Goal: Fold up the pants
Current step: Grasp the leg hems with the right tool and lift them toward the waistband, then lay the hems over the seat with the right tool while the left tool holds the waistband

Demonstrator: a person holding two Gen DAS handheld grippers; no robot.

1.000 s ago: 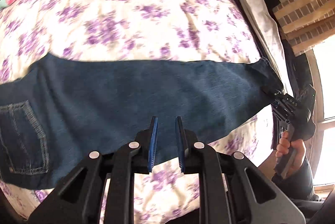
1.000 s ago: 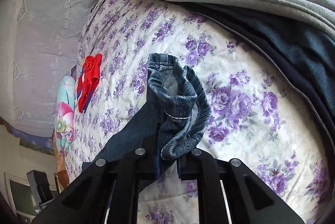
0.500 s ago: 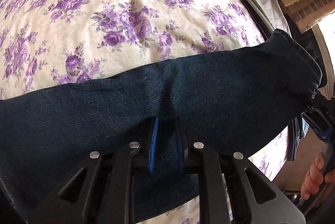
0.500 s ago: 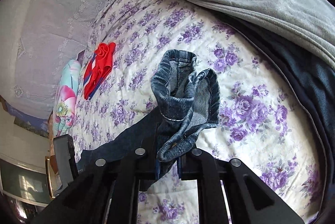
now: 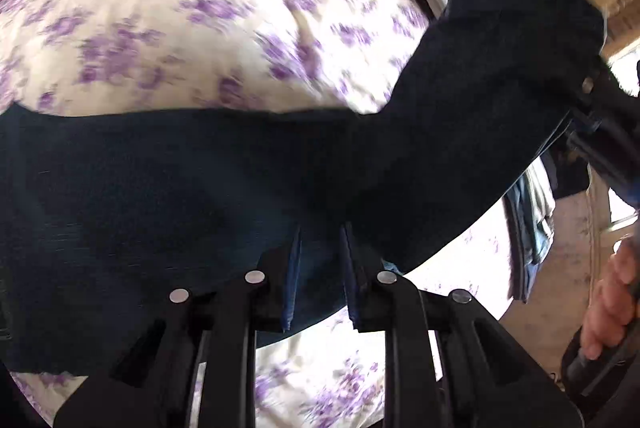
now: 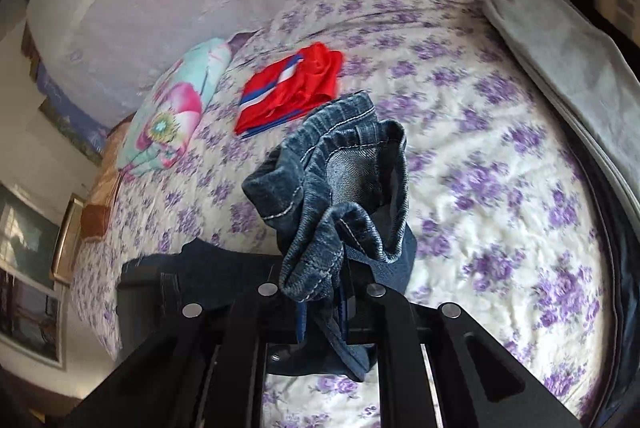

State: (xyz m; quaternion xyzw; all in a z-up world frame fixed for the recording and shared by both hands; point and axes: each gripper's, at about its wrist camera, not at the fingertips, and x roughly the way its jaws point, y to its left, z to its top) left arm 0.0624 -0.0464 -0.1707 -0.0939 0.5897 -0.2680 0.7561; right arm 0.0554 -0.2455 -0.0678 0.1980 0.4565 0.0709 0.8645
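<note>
Denim pants [image 6: 340, 187], stitched hem bunched

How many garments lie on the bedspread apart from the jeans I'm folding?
1: the red garment with blue and white stripes, lying beyond the jeans beside the flowered pillow. Others may be hidden.

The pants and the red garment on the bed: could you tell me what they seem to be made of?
Pants: dark blue denim, judging by the twill weave and pale contrast stitching at the hems. Red garment: likely a smooth, slightly shiny synthetic; too small to confirm.
</note>
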